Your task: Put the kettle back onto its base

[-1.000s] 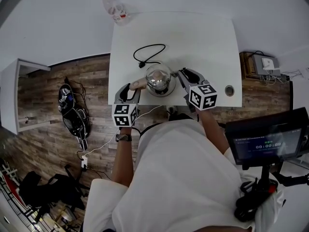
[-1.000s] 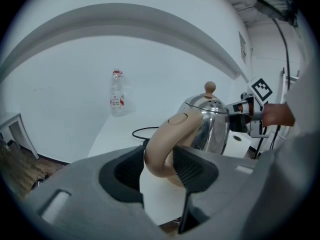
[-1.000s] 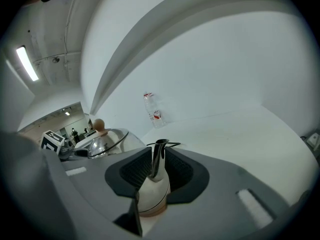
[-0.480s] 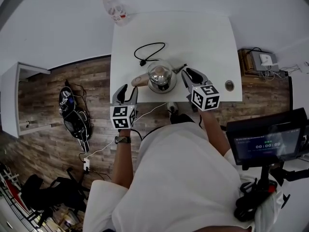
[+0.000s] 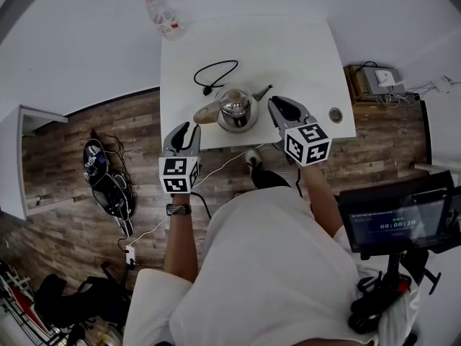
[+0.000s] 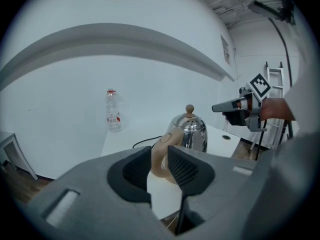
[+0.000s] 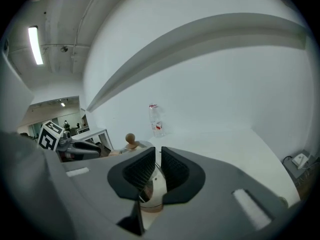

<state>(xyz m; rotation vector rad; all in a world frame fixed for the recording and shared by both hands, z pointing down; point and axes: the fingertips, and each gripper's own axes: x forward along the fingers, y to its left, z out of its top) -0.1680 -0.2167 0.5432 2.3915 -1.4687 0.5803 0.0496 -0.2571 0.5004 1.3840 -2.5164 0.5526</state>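
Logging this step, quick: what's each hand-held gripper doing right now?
Left hand-held gripper: open, jaws just closing partway, nothing held; kettle handle lies beyond.
Right hand-held gripper: open, jaws just closing to a narrow gap, nothing held.

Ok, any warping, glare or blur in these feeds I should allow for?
Head view: fisheye bends the table edges, bright reflections on the kettle lid, nothing blurred. Left gripper view: black round vignette, wall ledge curved, kettle sharp. Right gripper view: same vignette and curve.

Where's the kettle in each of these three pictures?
Head view: kettle, upper centre.
Left gripper view: kettle, just right of centre.
Right gripper view: kettle, left of centre, mostly hidden; its knob shows.
Shared landmark: the bottle beyond it.
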